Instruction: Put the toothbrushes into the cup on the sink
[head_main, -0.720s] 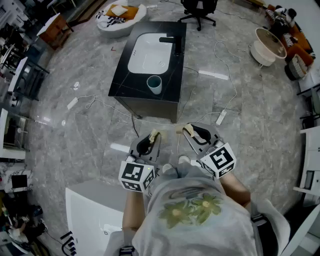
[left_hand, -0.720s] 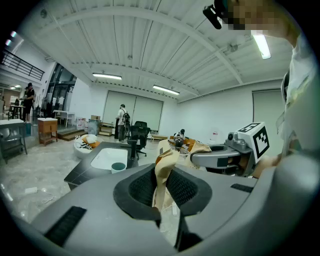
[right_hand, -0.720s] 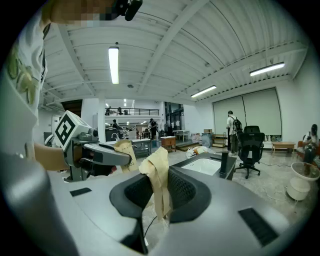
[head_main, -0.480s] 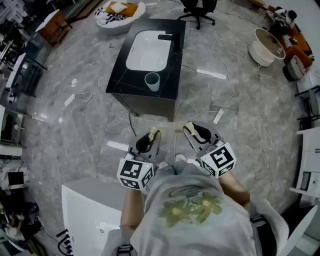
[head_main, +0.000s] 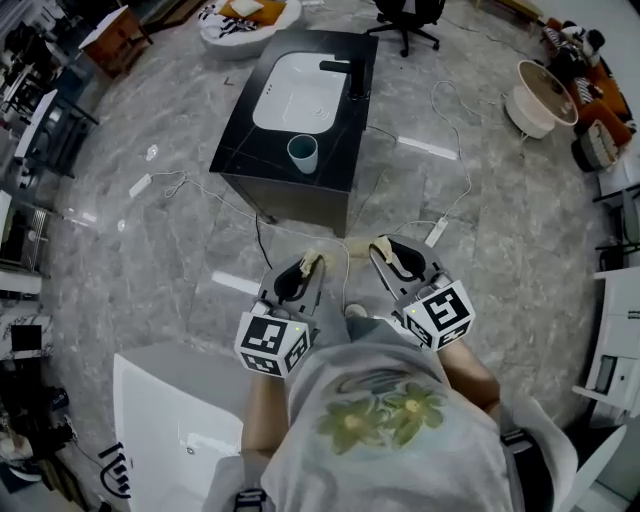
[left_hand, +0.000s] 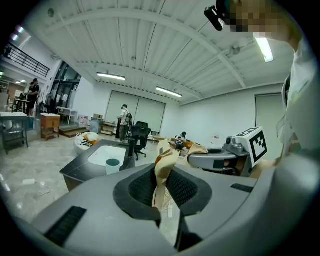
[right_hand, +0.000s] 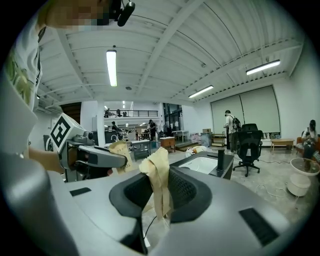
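Right gripper (right_hand: 161, 194) pinching tan wrapped item (right_hand: 156, 167) (possibly a toothbrush), sink (right_hand: 198, 164) beyond.

**Legible text:** none can be read with certainty.

**Markers:** the left cube (head_main: 272, 347) on the left hand-held gripper (head_main: 308, 262) and the right cube (head_main: 441, 314) on the right hand-held gripper (head_main: 378, 245) sit near 6 o'clock in the head view. Both bear black-and-white square code patterns, not letters.

**Print:** the tan wrapper (right_hand: 120, 152) in the left hand-held gripper, at 9 o'clock in the right gripper view, carries a short dark line too small to read.

**Marks:** black strokes (head_main: 115, 468) on a white surface (head_main: 170, 400), at 7 o'clock in the head view, are cut off and illegible.
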